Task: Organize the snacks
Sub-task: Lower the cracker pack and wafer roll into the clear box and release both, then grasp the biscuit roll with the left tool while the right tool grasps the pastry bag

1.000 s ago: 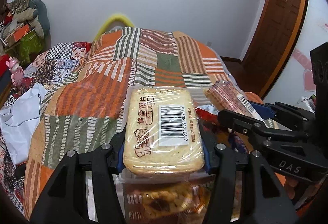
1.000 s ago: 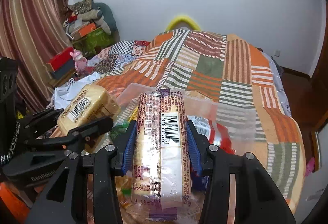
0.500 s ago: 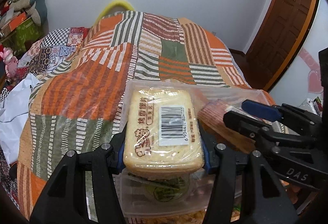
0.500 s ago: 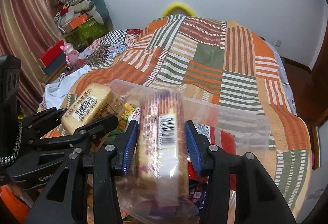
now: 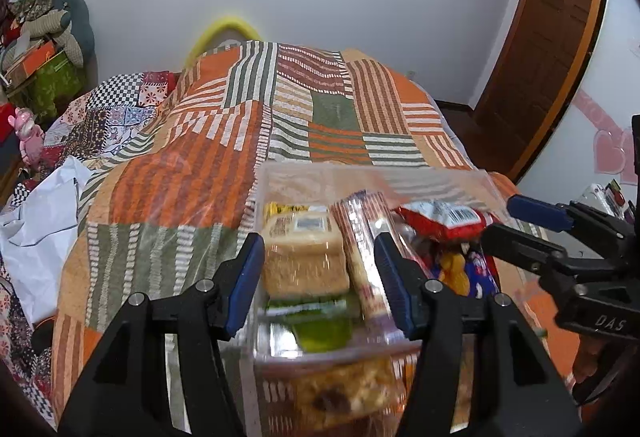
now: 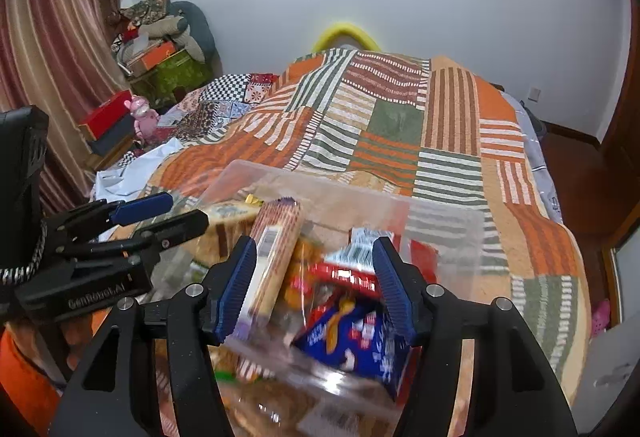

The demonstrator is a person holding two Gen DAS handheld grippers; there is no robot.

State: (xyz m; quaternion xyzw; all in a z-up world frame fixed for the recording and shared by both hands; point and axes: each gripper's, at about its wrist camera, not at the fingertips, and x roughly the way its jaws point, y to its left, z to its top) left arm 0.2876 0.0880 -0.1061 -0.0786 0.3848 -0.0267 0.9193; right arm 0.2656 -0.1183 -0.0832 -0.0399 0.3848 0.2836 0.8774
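blurred: bread pack (image 5: 306, 257), green packet (image 5: 320, 329) | cut off: clear bin (image 6: 440, 225) near wall, bottom edge

Black tool (image 5: 320, 277), ribbed blue pads (image 5: 246, 283)

A second ago the left gripper (image 5: 320, 277) clamped the pale bread pack (image 5: 306, 257) and the right gripper (image 6: 314, 285) clamped the long striped biscuit pack (image 6: 276, 257). Both sets of jaws have just been opening. Each pack now lies loose in the clear plastic box (image 5: 372, 177), side by side at its left end, apparently dropped from the pads, though blur hides the contact. The red snack bag (image 5: 444, 221) now shows at the right.
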